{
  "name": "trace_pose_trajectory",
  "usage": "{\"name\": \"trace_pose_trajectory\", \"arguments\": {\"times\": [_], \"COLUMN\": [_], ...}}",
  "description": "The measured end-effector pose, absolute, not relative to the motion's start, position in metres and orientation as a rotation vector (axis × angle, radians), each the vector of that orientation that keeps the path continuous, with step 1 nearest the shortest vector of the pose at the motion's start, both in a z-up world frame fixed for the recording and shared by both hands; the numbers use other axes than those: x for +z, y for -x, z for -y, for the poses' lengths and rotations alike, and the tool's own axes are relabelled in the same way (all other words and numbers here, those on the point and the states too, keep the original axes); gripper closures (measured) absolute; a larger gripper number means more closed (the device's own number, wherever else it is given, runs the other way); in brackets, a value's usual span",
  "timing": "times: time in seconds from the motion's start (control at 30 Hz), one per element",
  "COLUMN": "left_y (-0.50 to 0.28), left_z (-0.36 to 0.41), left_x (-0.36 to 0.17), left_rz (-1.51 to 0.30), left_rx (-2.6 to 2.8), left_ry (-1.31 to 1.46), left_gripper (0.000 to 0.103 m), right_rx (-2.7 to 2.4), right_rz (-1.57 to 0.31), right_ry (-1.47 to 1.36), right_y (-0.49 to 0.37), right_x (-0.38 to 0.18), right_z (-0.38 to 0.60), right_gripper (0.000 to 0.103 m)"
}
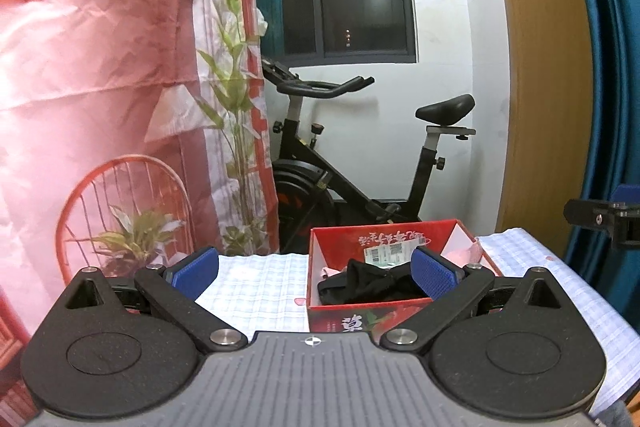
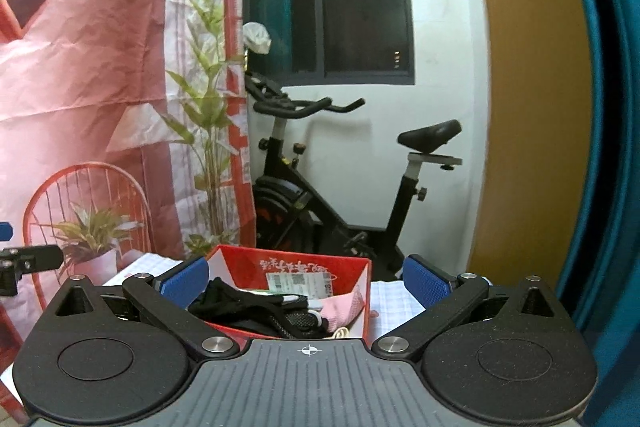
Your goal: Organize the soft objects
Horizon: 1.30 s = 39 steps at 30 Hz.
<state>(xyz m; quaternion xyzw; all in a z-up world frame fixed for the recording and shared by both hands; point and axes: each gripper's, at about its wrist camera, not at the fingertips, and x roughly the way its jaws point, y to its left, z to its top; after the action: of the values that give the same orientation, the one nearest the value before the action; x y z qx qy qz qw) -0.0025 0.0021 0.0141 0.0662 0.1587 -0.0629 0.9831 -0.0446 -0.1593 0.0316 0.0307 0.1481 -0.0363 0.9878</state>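
Observation:
A red cardboard box (image 1: 328, 323) stands on the checked tablecloth (image 1: 256, 283). Black soft garments (image 1: 368, 285) lie bunched inside it, with a bit of pink cloth (image 1: 466, 255) at its far right. My left gripper (image 1: 316, 273) is open and empty, held above the table just left of and before the box. In the right wrist view the same box (image 2: 280, 259) shows black fabric (image 2: 256, 307) and a pink cloth (image 2: 344, 309) inside. My right gripper (image 2: 306, 285) is open over the box's near side, holding nothing.
A black exercise bike (image 1: 360, 163) stands behind the table under a dark window. A pink printed backdrop (image 1: 100, 87) hangs at the left. A wooden panel (image 1: 540, 67) and blue curtain (image 1: 612, 67) fill the right. The other gripper's tip (image 1: 600, 219) shows at right.

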Motion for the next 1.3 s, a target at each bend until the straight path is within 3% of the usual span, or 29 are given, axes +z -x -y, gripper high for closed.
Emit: {"name": "trace_pose_trajectory", "arguments": {"times": [1.3], "left_y": [0.011], "left_z": [-0.007], "left_x": [0.001], "left_rz": [-0.343], "left_rx": [-0.105], "left_ry": [-0.069], "left_gripper": [0.0], "right_rx": [-0.121], "right_rz": [-0.351], "right_ry": [-0.104], "right_y": [0.059], "right_x": [0.008], "right_z": [0.156], "right_gripper": [0.0]}}
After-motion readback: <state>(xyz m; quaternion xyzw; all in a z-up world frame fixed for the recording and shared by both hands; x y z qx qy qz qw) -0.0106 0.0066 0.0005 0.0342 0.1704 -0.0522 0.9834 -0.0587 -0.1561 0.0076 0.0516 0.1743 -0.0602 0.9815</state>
